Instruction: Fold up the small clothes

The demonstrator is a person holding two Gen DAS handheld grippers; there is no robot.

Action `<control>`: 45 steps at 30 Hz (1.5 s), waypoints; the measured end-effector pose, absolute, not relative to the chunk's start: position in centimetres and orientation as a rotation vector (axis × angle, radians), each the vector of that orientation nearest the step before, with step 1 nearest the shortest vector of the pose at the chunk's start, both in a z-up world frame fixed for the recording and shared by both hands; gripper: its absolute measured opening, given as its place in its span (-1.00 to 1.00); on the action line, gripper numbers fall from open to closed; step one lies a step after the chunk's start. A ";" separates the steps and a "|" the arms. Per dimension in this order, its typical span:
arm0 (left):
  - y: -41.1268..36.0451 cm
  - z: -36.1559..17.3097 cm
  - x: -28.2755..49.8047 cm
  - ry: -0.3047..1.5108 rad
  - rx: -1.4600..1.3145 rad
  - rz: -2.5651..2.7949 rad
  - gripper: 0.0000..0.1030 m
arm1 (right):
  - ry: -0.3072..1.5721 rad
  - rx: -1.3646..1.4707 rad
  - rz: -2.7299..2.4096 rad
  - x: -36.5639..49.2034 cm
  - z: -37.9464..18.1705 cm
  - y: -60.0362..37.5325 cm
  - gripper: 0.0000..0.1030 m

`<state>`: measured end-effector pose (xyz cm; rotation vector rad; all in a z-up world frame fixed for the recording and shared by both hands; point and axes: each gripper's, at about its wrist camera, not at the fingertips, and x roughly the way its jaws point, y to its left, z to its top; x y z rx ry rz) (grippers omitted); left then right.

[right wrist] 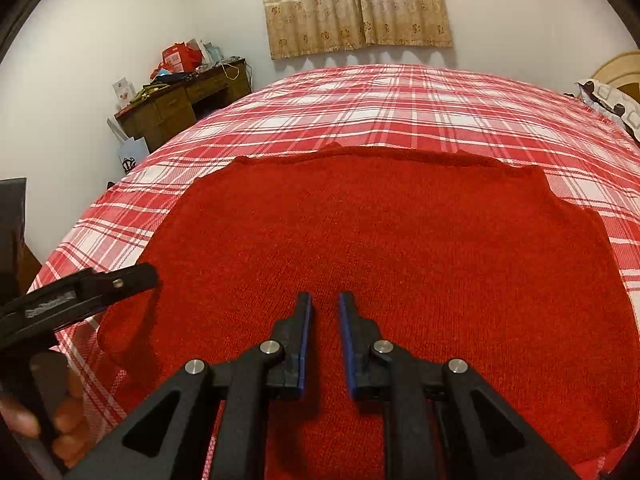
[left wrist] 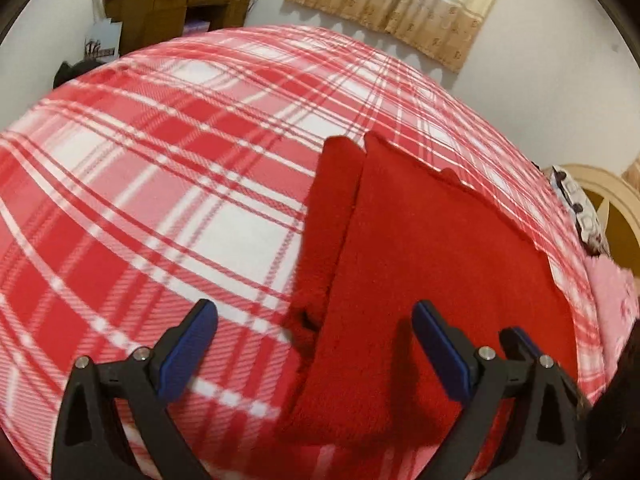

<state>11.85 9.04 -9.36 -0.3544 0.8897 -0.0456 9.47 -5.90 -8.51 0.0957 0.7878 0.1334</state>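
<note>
Sweater (right wrist: pixel 380 248), red and knitted, lies spread flat on the bed (right wrist: pixel 360 104), and both hand-held grippers hang over its near end.

Right hand-held gripper (right wrist: pixel 325 320) points down at the knit with its blue-lined fingers (right wrist: pixel 304 332) drawn to a narrow slit; nothing is clamped between them, only the red cloth showing beyond the gap. In the left wrist view its black tip shows just right of the left tool's right finger.

Left hand-held gripper (left wrist: pixel 314 344) stands wide, empty. Its left finger (left wrist: pixel 188 352) is over bare plaid sheet and its right finger over the sweater, so the garment's left edge falls between them. In the right wrist view this tool comes in from the left border, held by a hand (right wrist: pixel 66 412) whose fingers show at the lower left.

Along the sweater's left side a narrow strip (left wrist: pixel 332 216) lies beside the main panel with a seam between; it may be a folded-in sleeve, though blur makes that hard to settle.

Farther out, the red-and-white plaid covers the whole bed. A wooden desk (right wrist: pixel 180 108) heaped with bags and boxes stands against the wall at the far left, a beige curtain (right wrist: pixel 356 4) hangs on the far wall, and a patterned pillow (right wrist: pixel 608 100) sits at the right by the headboard.
</note>
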 end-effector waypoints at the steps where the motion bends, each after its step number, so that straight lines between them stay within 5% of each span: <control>1: 8.6 -9.3 11.9 0.877 -0.332 -0.037 0.94 | 0.787 0.091 0.132 9.5 -8.5 -5.8 -0.72; 7: 7.5 -9.1 13.1 0.882 -0.369 -0.112 0.77 | 0.784 0.097 0.135 9.5 -8.6 -6.0 -0.71; 10: 7.6 -9.0 14.3 0.886 -0.461 -0.150 0.44 | 0.783 0.105 0.137 9.5 -8.6 -6.1 -0.71; 12: 7.7 -8.8 14.5 0.876 -0.484 -0.163 -0.08 | 0.783 0.112 0.140 9.4 -8.6 -6.3 -0.71; 14: 7.8 -8.8 14.2 0.860 -0.490 -0.166 -0.23 | 0.783 0.118 0.143 9.4 -8.6 -6.4 -0.70; 25: 8.9 -9.5 13.8 0.821 -0.609 -0.185 -0.32 | 0.807 0.159 0.175 9.9 -8.1 -7.0 -0.59; 31: 7.7 -7.1 13.2 0.725 -0.557 -0.205 -0.58 | 0.759 0.195 0.254 10.4 -3.3 -8.4 -0.58; 32: 7.2 -6.8 13.2 0.713 -0.543 -0.217 -0.58 | 0.755 0.191 0.269 10.6 -2.6 -8.5 -0.50; 36: 3.5 -5.5 12.9 0.674 -0.440 -0.293 -0.61 | 0.762 0.257 0.340 11.5 -0.8 -10.1 0.36; 45: 0.7 -7.5 13.1 0.693 -0.348 -0.332 -0.62 | 0.899 0.419 0.470 17.0 -4.2 -9.2 0.36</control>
